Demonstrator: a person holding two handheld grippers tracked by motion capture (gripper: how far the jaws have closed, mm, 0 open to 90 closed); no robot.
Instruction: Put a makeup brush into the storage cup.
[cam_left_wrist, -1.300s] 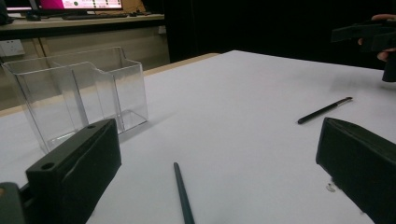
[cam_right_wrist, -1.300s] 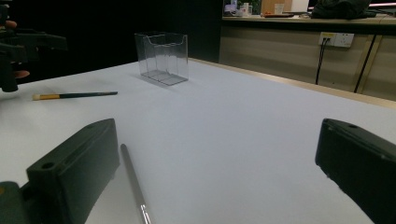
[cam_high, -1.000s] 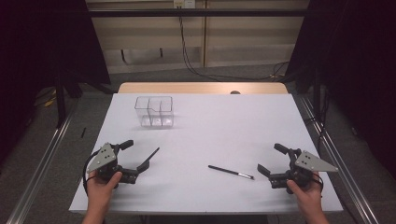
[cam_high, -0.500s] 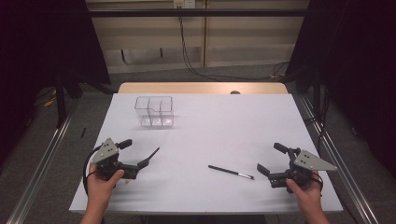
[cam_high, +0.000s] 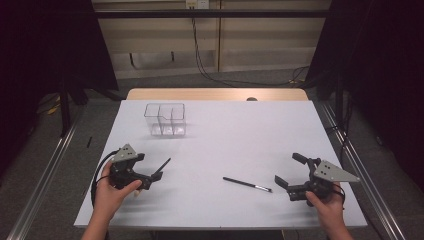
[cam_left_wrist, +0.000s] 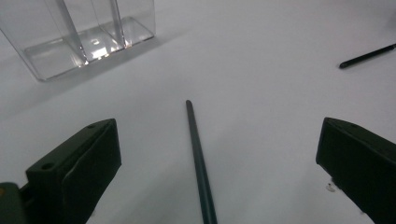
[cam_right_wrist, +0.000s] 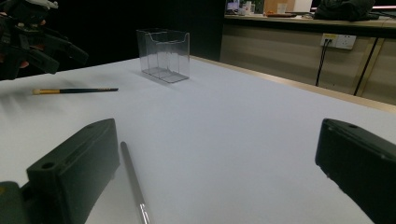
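Note:
Two slim dark brushes lie on the white table (cam_high: 235, 135). One brush (cam_high: 162, 165) rests just in front of my left gripper (cam_high: 146, 168), which is open; in the left gripper view this brush (cam_left_wrist: 198, 156) runs along the table between the wide jaws, untouched. The other brush (cam_high: 247, 184) lies to the left of my open right gripper (cam_high: 286, 168). In the right gripper view its handle (cam_right_wrist: 132, 181) passes close beside the left jaw. A clear compartmented container (cam_high: 165, 119) stands upright at the back left, also seen as container (cam_left_wrist: 77, 32) and container (cam_right_wrist: 164, 54).
The table's wooden far edge (cam_high: 215, 94) shows beyond the white sheet. Metal rails (cam_high: 45, 175) run along the floor on both sides. Cables (cam_high: 210, 60) hang at the back wall. Wide bare table lies between the grippers and toward the back right.

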